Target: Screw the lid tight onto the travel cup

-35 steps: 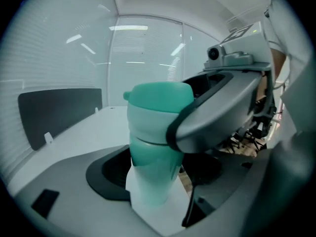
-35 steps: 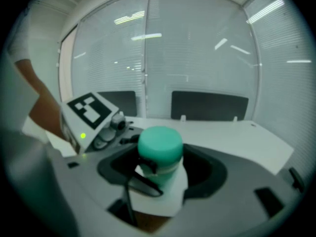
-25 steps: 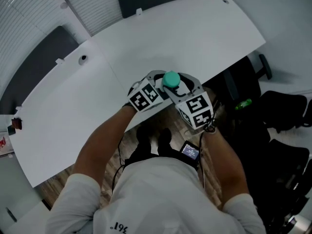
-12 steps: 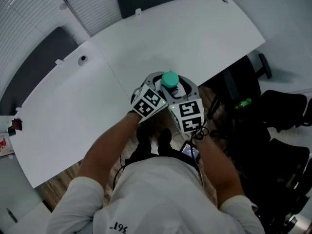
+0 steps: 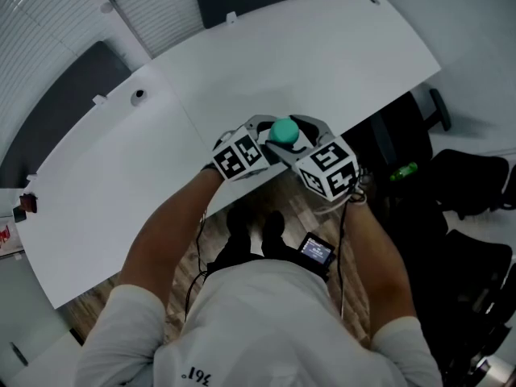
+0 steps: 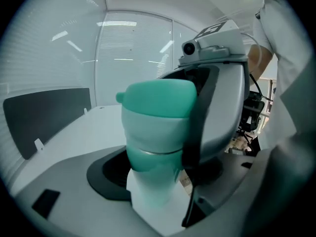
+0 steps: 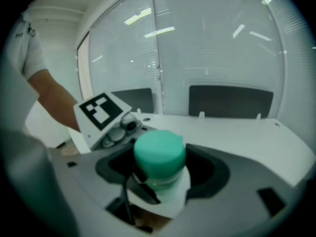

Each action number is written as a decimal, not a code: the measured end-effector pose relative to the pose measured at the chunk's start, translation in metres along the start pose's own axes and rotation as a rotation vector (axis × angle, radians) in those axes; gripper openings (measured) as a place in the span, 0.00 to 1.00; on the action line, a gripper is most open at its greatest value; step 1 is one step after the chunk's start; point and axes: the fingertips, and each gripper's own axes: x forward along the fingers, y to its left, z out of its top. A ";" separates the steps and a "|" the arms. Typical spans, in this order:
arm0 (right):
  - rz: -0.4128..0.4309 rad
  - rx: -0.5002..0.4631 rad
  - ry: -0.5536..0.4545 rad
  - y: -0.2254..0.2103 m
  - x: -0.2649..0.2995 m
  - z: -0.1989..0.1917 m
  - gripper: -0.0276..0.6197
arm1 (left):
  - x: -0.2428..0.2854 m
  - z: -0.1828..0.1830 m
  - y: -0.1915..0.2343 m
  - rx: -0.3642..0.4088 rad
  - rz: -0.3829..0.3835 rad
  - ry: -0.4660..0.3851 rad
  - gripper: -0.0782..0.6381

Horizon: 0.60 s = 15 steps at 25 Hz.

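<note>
Cup (image 6: 150,201) upright by desk (image 5: 242,71) near edge, between both grippers | left gripper (image 5: 256,139) clamped on white body, bracing it against twist | right gripper (image 5: 305,135) round teal lid (image 5: 283,130), jaws opening, pads clear | probably resetting for another turn.

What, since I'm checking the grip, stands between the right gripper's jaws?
The green lid on the travel cup; the right gripper, jaws opening, has pads seemingly clear, per the right gripper view.
</note>
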 end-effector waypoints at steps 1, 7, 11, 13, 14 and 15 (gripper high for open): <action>-0.027 0.003 0.001 -0.001 0.000 0.000 0.55 | 0.000 0.000 0.000 -0.006 0.013 -0.006 0.57; -0.174 0.040 -0.008 -0.002 -0.001 -0.002 0.54 | -0.001 0.001 0.001 -0.022 0.115 -0.032 0.57; -0.257 0.090 -0.009 -0.003 -0.001 -0.002 0.54 | 0.000 0.000 0.004 -0.053 0.186 -0.035 0.57; -0.290 0.102 -0.009 -0.004 0.000 -0.002 0.54 | 0.002 -0.002 0.007 -0.072 0.221 -0.036 0.57; -0.298 0.104 -0.010 -0.005 0.001 -0.001 0.54 | 0.003 -0.003 0.008 -0.080 0.234 -0.041 0.57; -0.300 0.105 -0.012 -0.005 0.001 -0.001 0.54 | 0.003 -0.003 0.008 -0.087 0.242 -0.046 0.57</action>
